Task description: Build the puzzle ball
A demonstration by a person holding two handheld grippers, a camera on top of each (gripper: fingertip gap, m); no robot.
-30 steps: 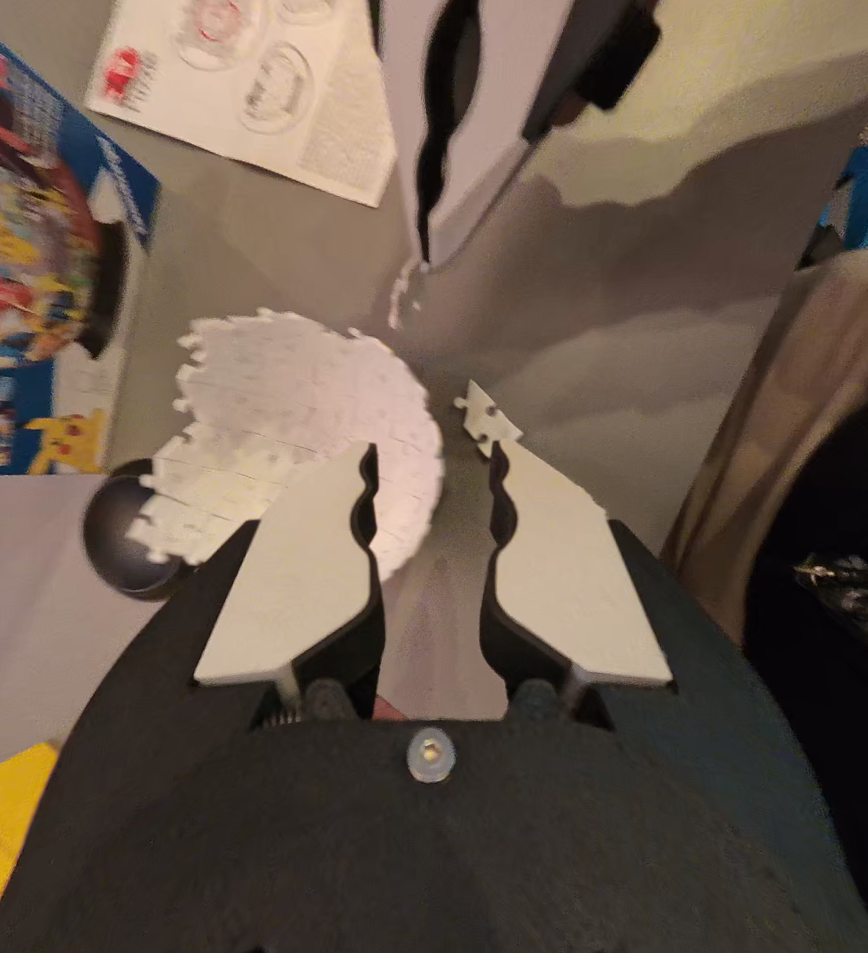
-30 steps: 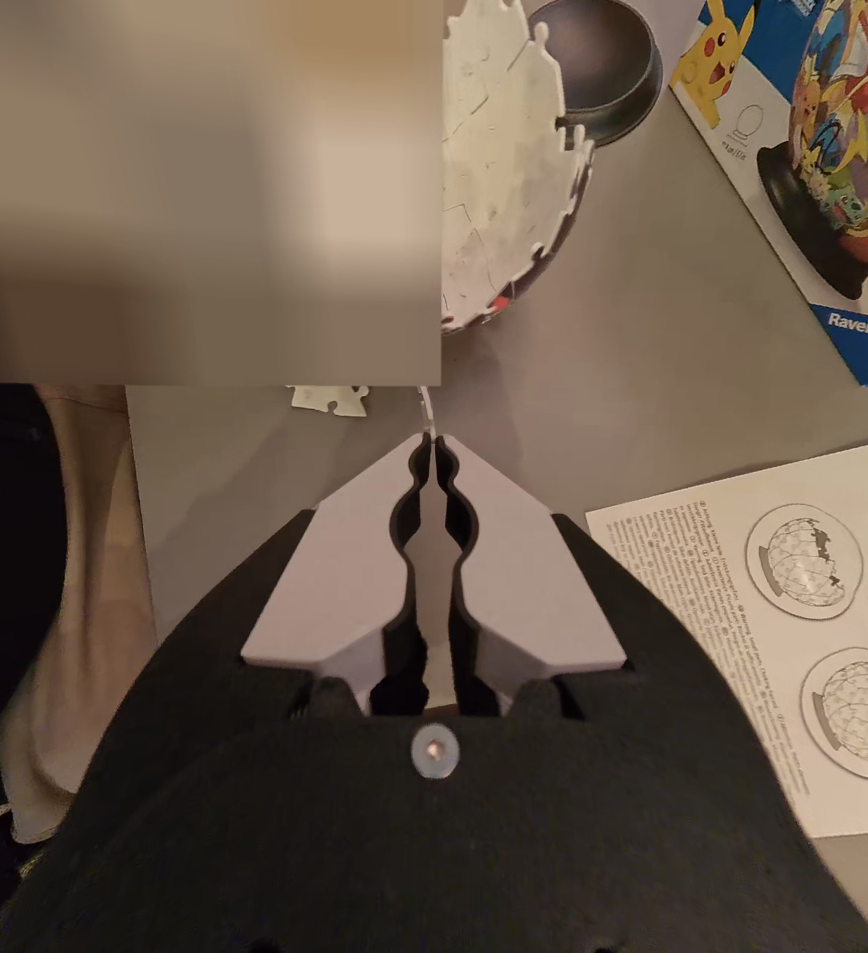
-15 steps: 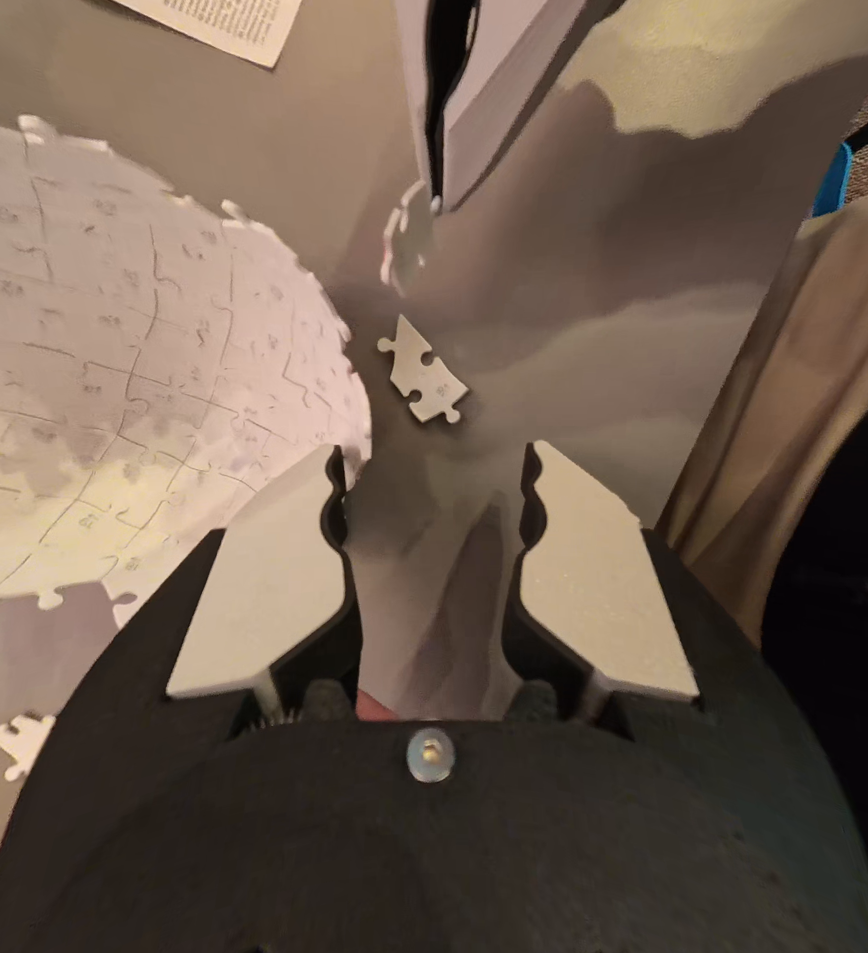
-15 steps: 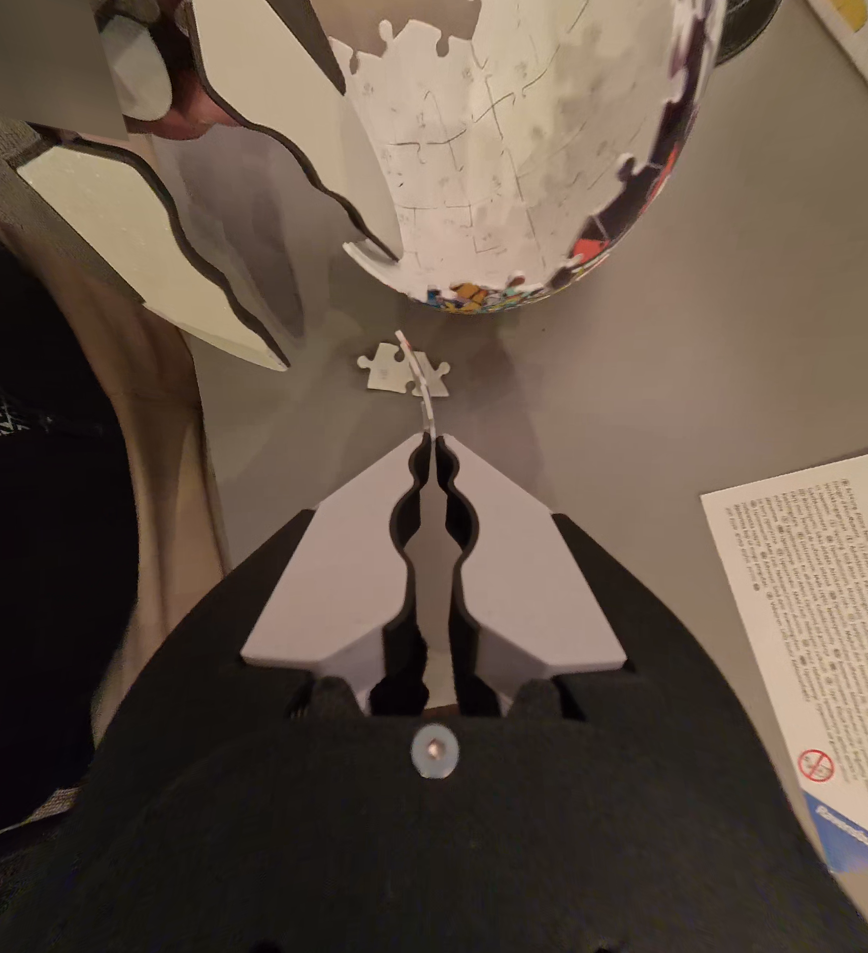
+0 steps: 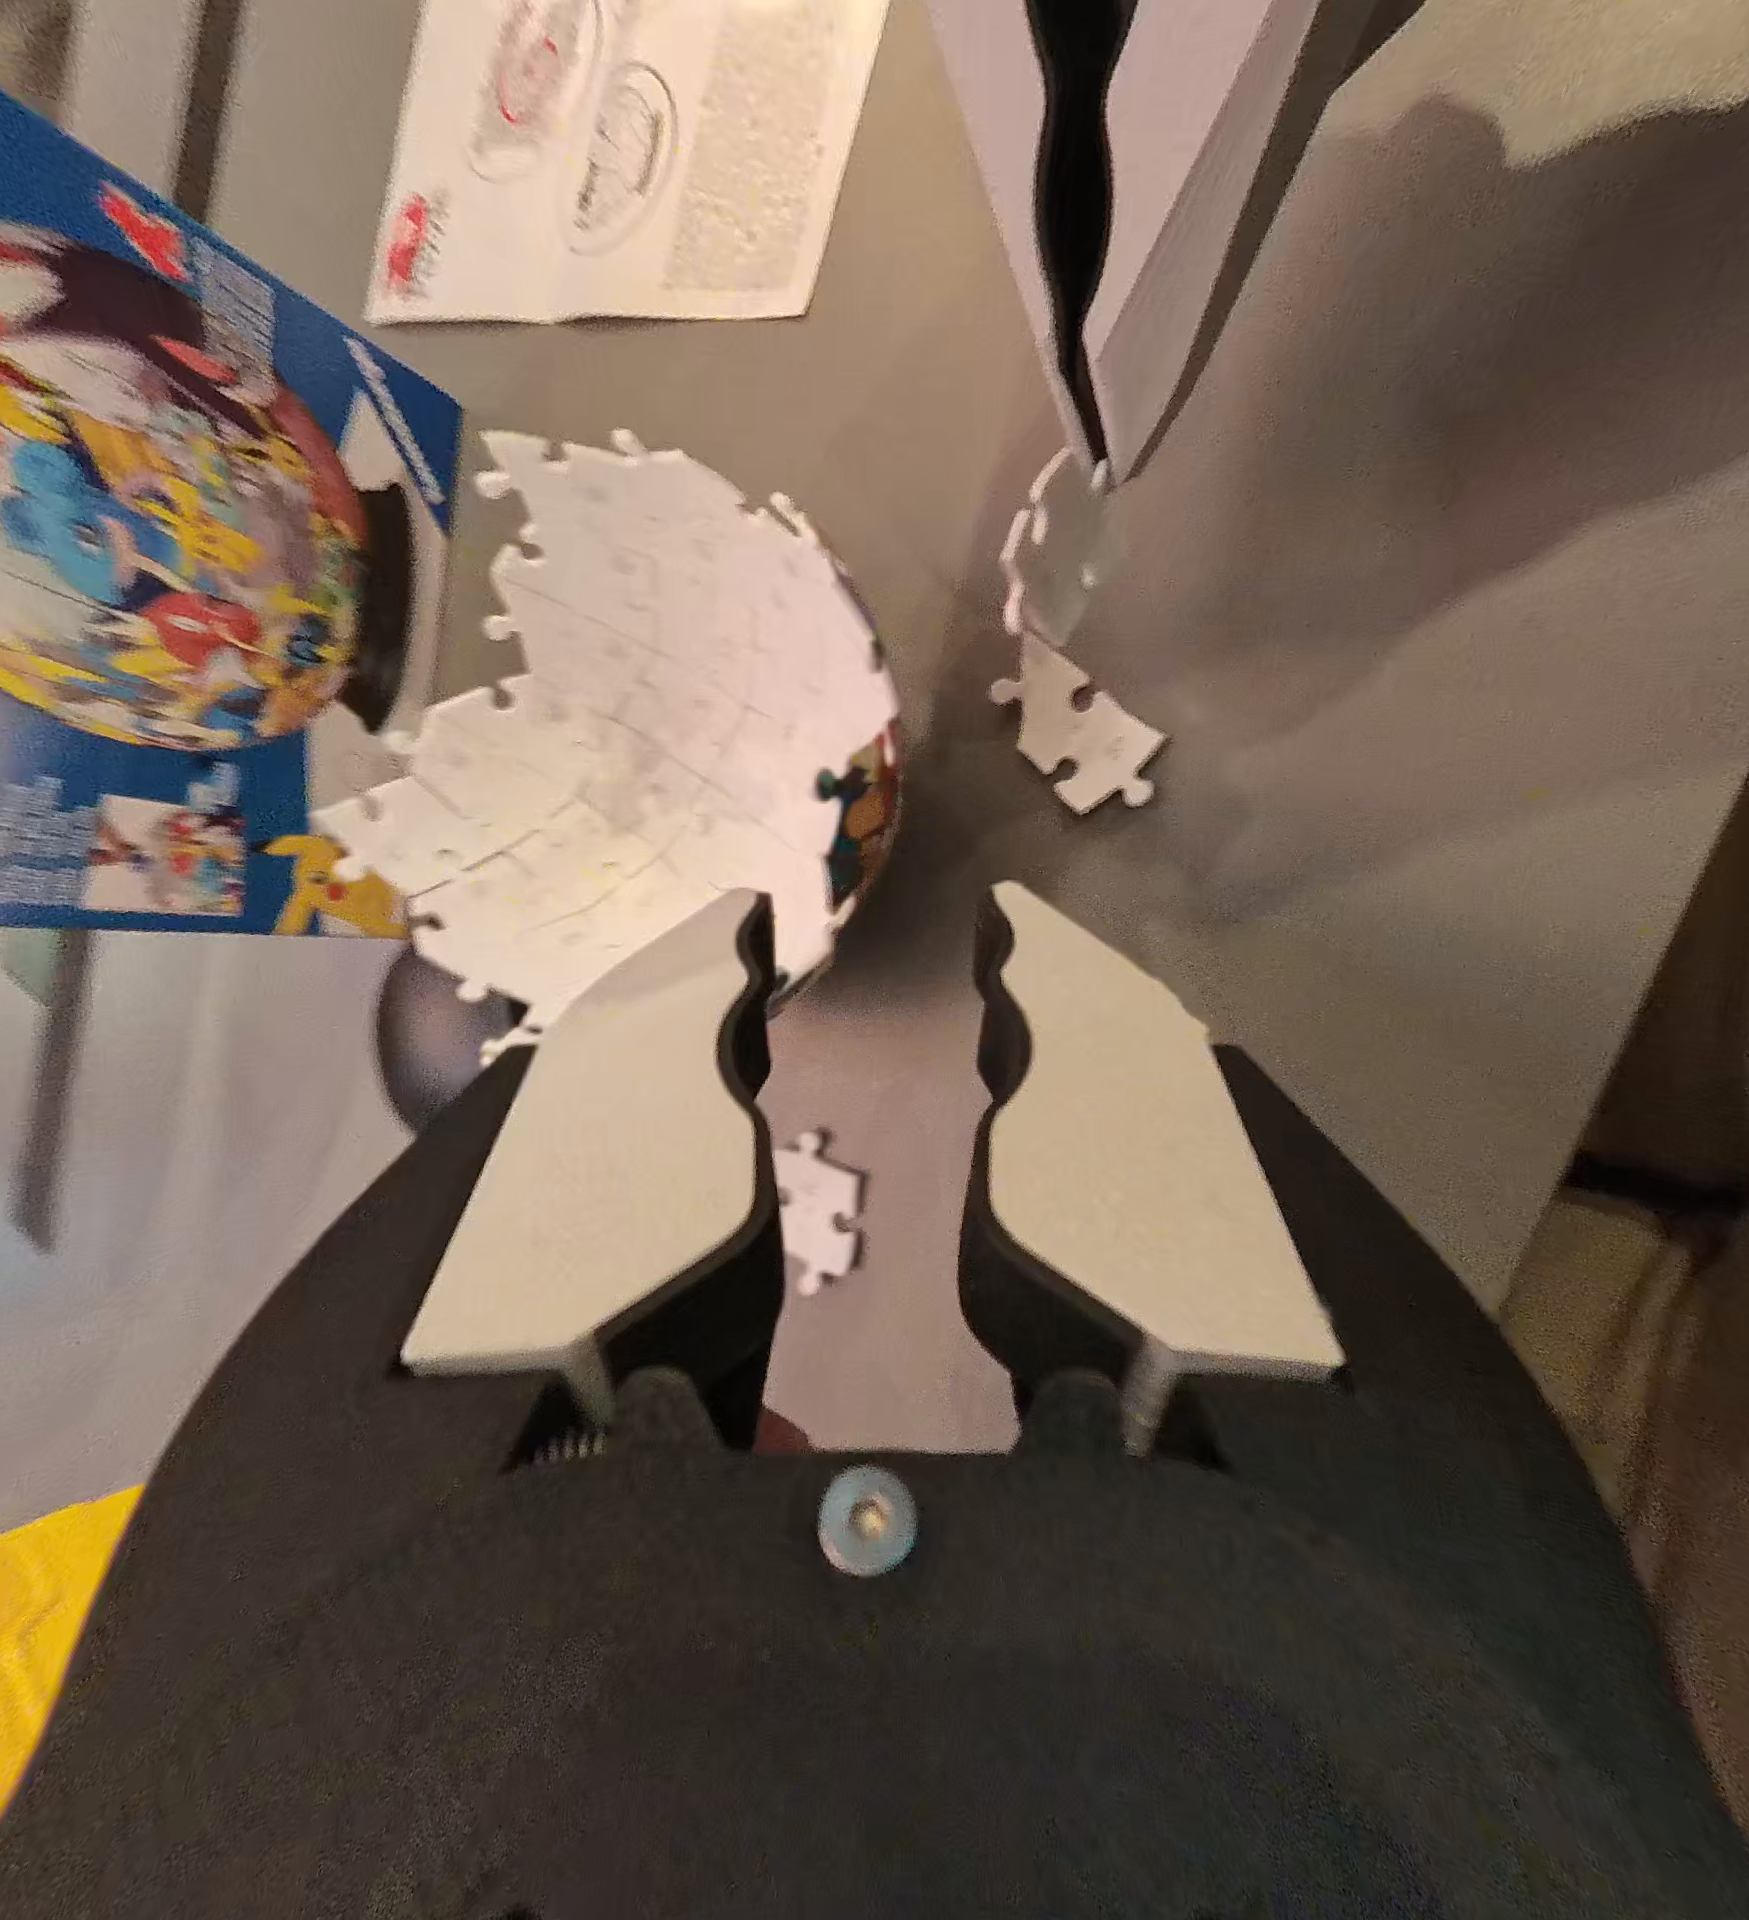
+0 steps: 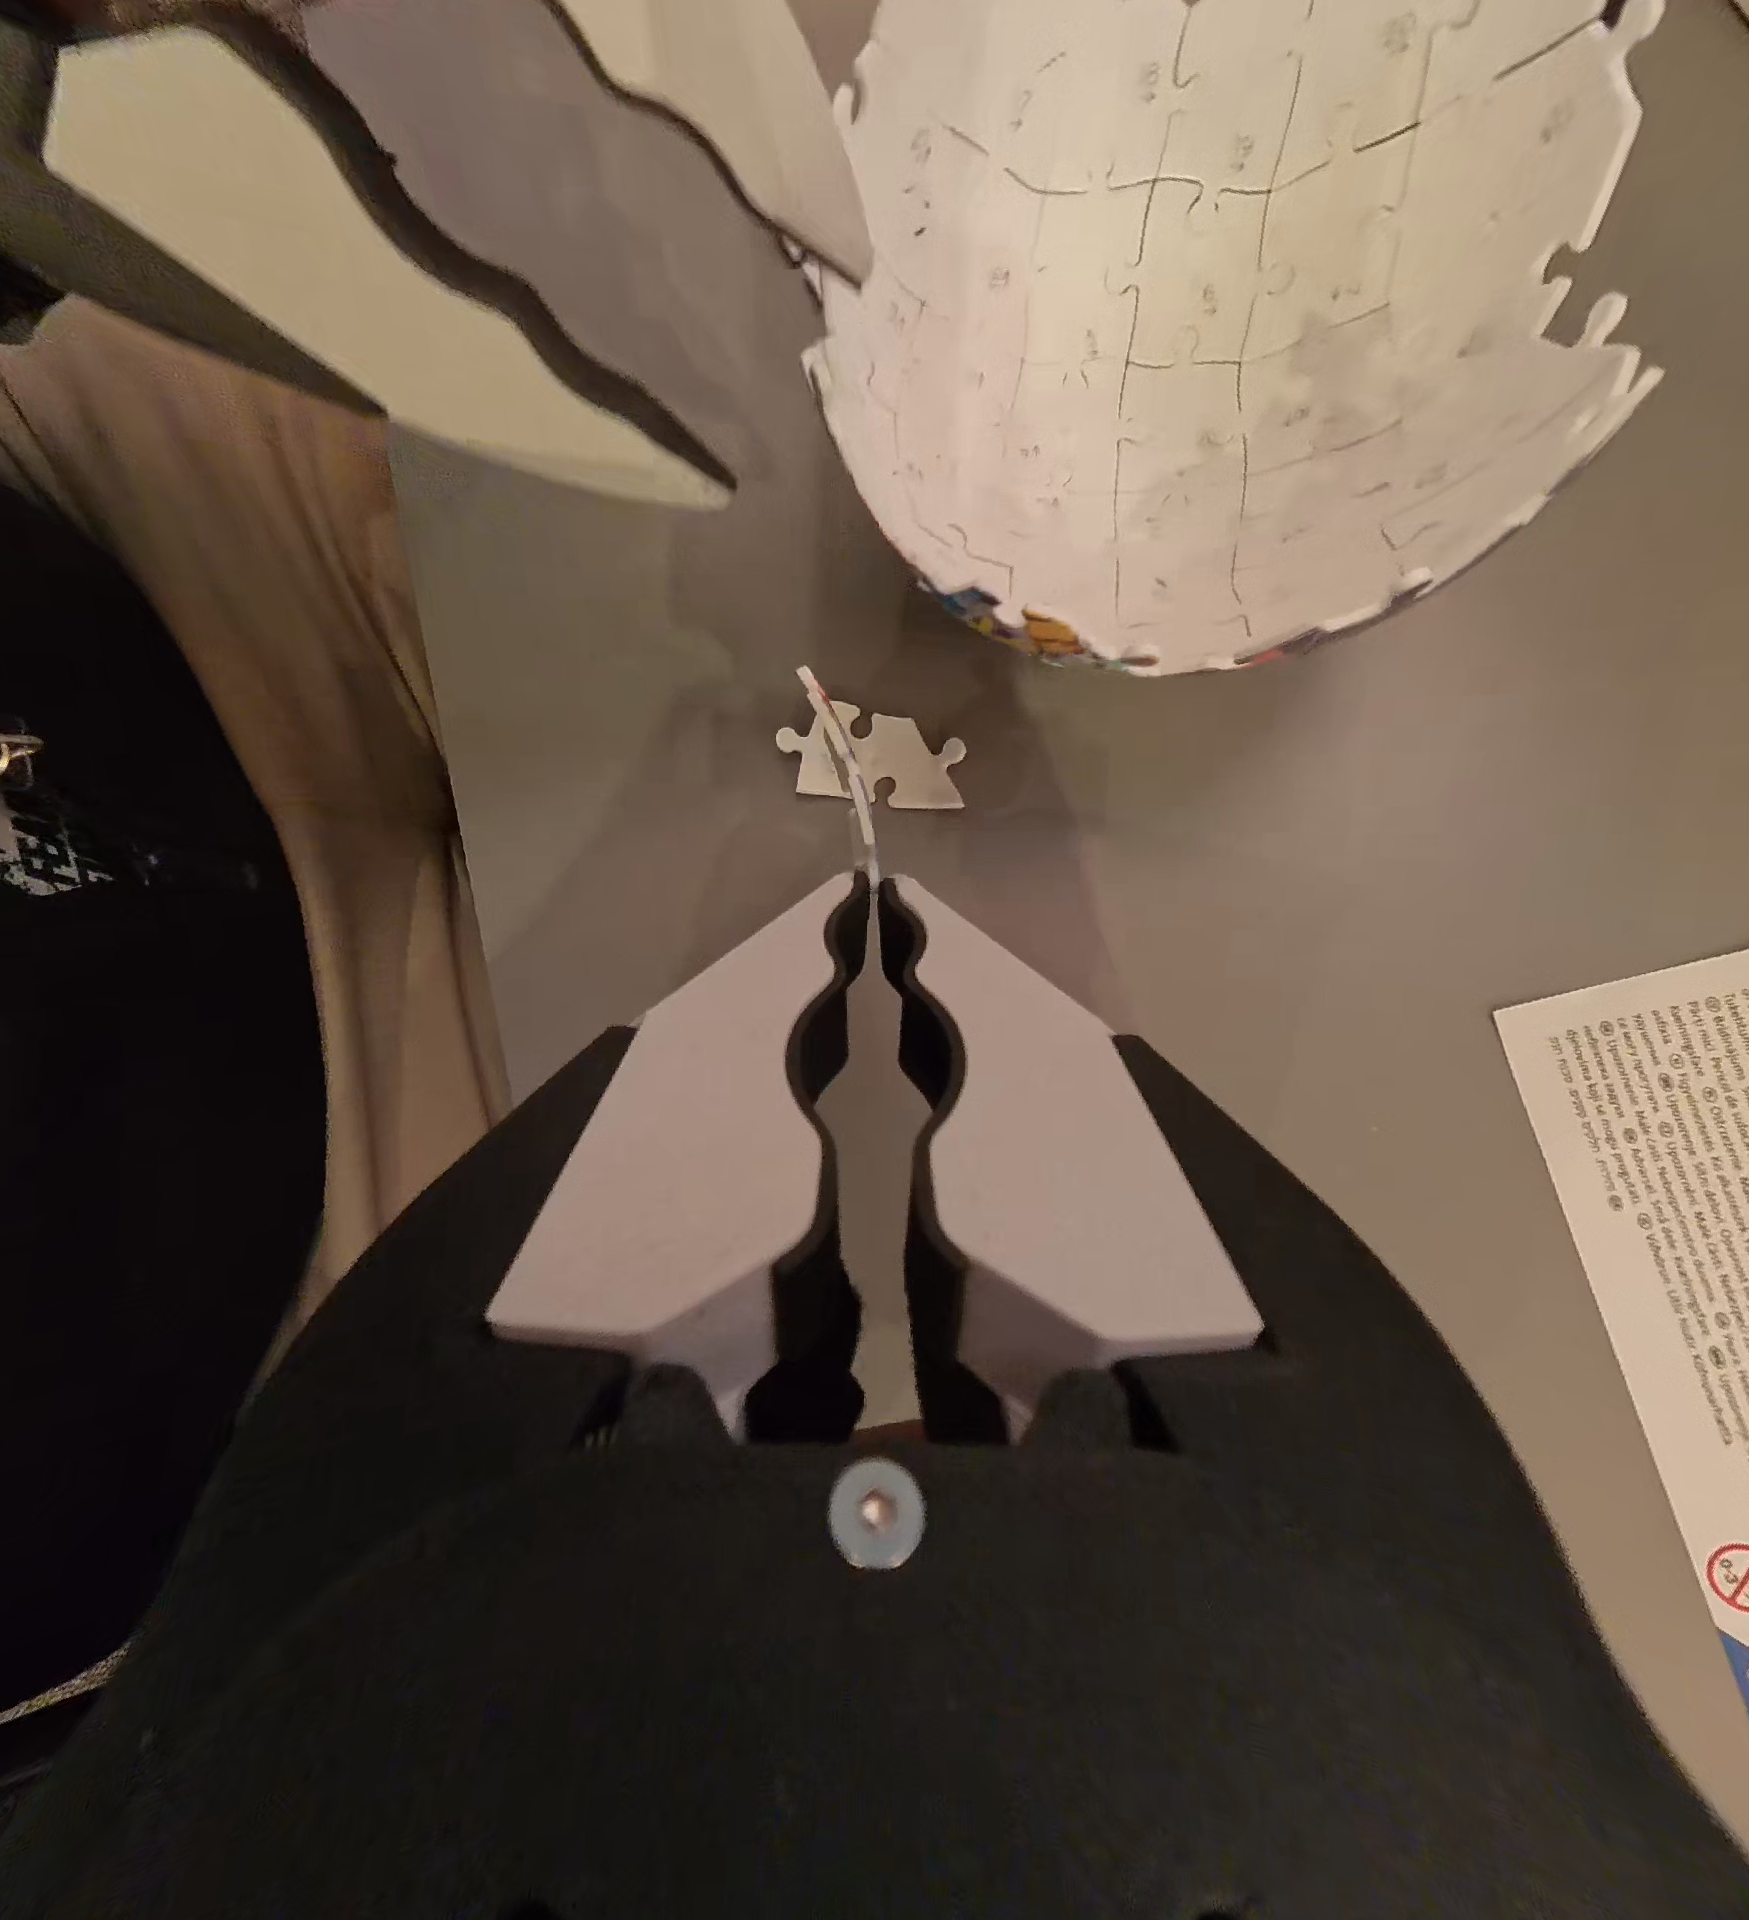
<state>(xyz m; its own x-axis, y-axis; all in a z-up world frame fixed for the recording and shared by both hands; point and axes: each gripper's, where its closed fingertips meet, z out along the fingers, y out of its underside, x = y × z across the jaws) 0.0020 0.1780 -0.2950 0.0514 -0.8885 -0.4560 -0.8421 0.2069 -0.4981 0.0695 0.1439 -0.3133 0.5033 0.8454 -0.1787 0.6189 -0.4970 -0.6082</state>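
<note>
The half-built puzzle ball (image 5: 641, 707) lies on the grey table with its white inner side showing, and it also shows in the right wrist view (image 6: 1244, 343). My left gripper (image 5: 875, 914) is open and empty, its left finger close against the ball's near edge; I cannot tell if it touches. It also shows in the right wrist view (image 6: 787, 384). My right gripper (image 6: 872, 883) is shut on a curved puzzle piece (image 6: 849, 769), held edge-on above a loose piece (image 6: 911, 769) on the table. In the left wrist view the right gripper (image 5: 1088, 447) holds that piece (image 5: 1052, 561) above the loose piece (image 5: 1088, 738).
Another loose piece (image 5: 818, 1210) lies under my left gripper. The blue puzzle box (image 5: 122, 520) lies to the left, a dark round stand (image 5: 423, 1039) behind the ball. An instruction sheet (image 5: 621, 156) (image 6: 1680, 1247) lies farther off. A person's clothing (image 6: 226, 571) borders the table edge. Across from one pair of fingers to the other is roughly 8 cm.
The left gripper has pulled back from the ball, which now looks smaller, and stays open. The right gripper has moved closer to the ball, still holding its piece.
</note>
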